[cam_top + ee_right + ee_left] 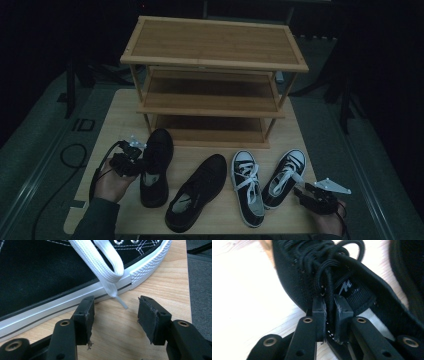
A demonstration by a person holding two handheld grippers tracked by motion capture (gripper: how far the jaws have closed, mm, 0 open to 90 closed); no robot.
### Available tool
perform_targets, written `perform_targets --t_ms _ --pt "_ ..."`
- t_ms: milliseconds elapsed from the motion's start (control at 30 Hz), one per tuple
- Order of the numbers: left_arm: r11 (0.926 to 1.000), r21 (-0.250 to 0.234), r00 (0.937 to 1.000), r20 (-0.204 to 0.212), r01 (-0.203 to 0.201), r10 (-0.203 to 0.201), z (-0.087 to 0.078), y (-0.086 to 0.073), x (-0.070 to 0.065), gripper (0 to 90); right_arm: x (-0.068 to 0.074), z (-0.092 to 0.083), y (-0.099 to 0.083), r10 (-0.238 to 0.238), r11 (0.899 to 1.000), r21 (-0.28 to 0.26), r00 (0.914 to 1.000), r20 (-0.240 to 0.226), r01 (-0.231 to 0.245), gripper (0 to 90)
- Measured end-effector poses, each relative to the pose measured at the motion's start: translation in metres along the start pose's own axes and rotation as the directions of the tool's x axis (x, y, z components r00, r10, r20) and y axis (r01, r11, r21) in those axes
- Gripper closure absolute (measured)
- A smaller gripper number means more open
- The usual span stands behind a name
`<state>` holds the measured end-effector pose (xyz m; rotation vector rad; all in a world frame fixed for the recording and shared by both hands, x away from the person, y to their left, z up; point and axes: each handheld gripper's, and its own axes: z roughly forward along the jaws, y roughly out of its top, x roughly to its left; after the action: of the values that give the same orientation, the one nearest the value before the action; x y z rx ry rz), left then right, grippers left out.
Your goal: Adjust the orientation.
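Left gripper (329, 315) pinches collar edge of black shoe (155, 167), jaws nearly together, laces just ahead of tips. Right gripper (115, 315) rests on bench (160, 277), jaws moderately apart, holding nothing; canvas sneaker (50, 272) lies just ahead, its white lace (105, 262) tip between jaws.

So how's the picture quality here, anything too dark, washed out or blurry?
High view: dim overall, the surroundings near black, the black shoe low in detail. Left gripper view: the table is washed out nearly white, and the shoe's laces are soft so close up. Right gripper view: evenly lit and sharp on the white lace.
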<state>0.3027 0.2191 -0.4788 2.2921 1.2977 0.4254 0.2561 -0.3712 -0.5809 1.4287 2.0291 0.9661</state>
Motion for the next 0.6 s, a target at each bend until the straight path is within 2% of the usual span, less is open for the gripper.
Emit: perform_targets --t_ms 100,167,300,367,433,500,600 --pt "0.9993 -0.011 0.9992 -0.016 0.036 -0.036 -0.003 -0.005 0.009 84.2 0.000 0.000 0.000 0.000 1.000 0.000 1.0000 0.000 0.000 46.6" --pt "0.9982 -0.021 0.9984 -0.006 0.056 -0.056 -0.002 -0.007 0.012 80.3 0.000 0.000 0.000 0.000 1.000 0.000 1.0000 0.000 0.000 46.6" --pt "0.9994 0.010 0.9995 0.004 0.032 -0.032 0.010 -0.003 0.010 74.9 0.000 0.000 0.000 -0.001 1.000 0.000 1.0000 0.000 0.001 46.6" --pt "0.9993 0.017 0.9994 -0.010 0.033 -0.032 0.014 -0.002 0.010 79.8 0.000 0.000 0.000 -0.001 1.000 0.000 1.0000 0.001 0.001 46.5" --pt "0.9993 0.010 0.9993 -0.002 0.037 -0.037 0.015 -0.001 0.011 85.6 0.000 0.000 0.000 -0.001 1.000 0.000 1.0000 0.000 0.001 46.5" --pt "0.9995 0.002 0.9995 0.004 0.033 -0.033 0.013 -0.001 0.012 87.2 0.000 0.000 0.000 -0.002 1.000 0.000 1.0000 -0.001 0.002 46.4" --pt "0.9997 -0.016 0.9986 0.051 0.018 -0.017 0.013 -0.002 0.013 87.5 0.000 0.000 0.000 -0.001 1.000 0.001 1.0000 -0.001 0.001 46.3"
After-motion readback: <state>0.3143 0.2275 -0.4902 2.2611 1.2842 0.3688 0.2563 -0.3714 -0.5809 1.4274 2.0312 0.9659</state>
